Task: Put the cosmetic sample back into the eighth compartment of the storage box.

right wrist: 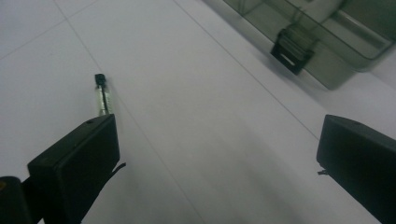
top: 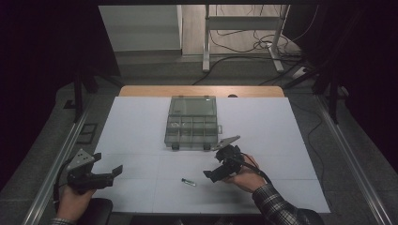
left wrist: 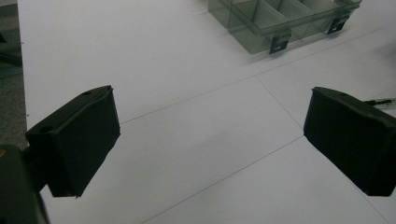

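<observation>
A small clear vial with a dark cap (top: pixel 188 182) lies flat on the white mat (top: pixel 141 126) near the front. It lies just left of my right gripper (top: pixel 213 166), which is open and holds nothing. In the right gripper view the vial (right wrist: pixel 102 95) rests on the mat just beyond the left jaw, outside the gap of the gripper (right wrist: pixel 219 168). My left gripper (top: pixel 108 164) hovers open and holds nothing at the front left. In the left gripper view its jaws stand wide apart (left wrist: pixel 210 140), and the vial's tip (left wrist: pixel 384 101) peeks past the right jaw.
A smoky clear compartment box (top: pixel 191 125) sits at the mat's middle, its lid open toward the back. Its latches face me (left wrist: pixel 279 44) (right wrist: pixel 293 49). Bare mat stretches on both sides of the box. Beyond the table are desk legs and floor cables (top: pixel 244 42).
</observation>
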